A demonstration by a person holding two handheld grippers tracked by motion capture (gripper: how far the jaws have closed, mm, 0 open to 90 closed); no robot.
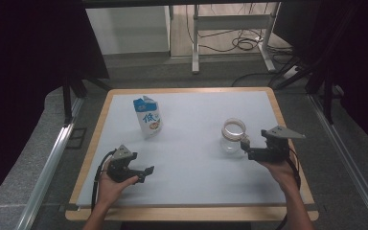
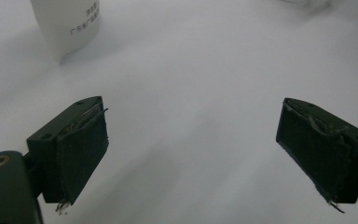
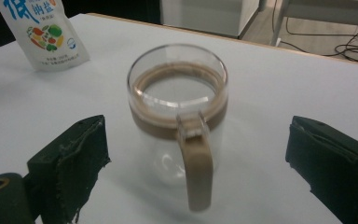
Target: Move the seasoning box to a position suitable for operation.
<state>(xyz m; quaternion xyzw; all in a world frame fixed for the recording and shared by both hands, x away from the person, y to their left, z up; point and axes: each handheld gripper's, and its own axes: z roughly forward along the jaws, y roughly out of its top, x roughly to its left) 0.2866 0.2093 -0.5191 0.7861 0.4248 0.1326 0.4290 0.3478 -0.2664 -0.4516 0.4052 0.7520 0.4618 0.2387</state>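
While both grippers are held low over the white table, neither is closed on anything. At the near left, the left gripper is kept with its jaws spread wide, and nothing but bare tabletop is seen between them in the left gripper view. Farther in, on the right, the right gripper is likewise held wide open, its jaws set to either side of the glass mug without touching it; the mug is stood upright, and its tan handle is turned toward the gripper. Farthest back, to the left, a small blue-and-white carton is stood upright, well apart from the mug.
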